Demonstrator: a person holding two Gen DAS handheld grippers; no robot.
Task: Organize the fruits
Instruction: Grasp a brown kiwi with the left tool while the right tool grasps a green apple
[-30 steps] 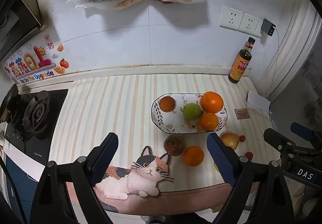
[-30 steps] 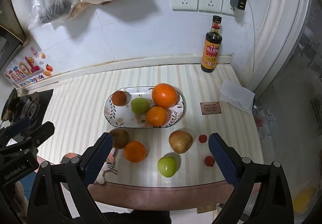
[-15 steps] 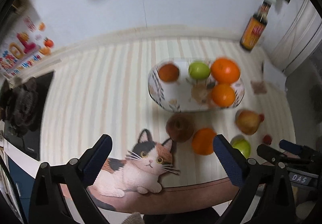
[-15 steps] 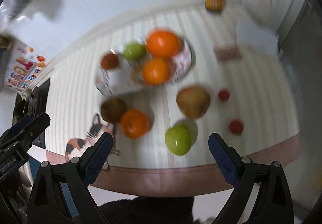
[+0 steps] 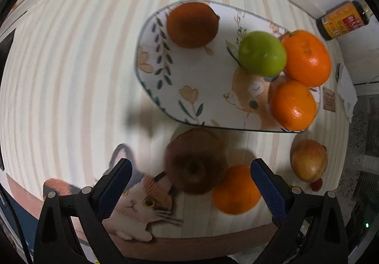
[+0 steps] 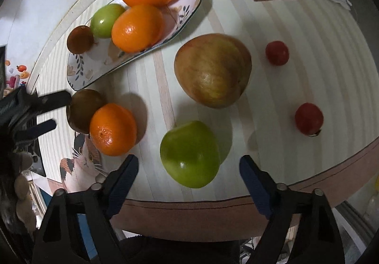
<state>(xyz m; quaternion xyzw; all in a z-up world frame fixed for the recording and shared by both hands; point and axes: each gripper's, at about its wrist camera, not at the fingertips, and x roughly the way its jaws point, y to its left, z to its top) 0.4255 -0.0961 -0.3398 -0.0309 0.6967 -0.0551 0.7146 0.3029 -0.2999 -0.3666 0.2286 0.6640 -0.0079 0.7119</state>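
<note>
Between right gripper (image 6: 188, 172) fingers: green apple (image 6: 189, 154)

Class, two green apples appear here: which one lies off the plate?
The green apple on the striped mat, directly ahead of the right gripper. The other green apple sits on the floral plate among the oranges.
</note>
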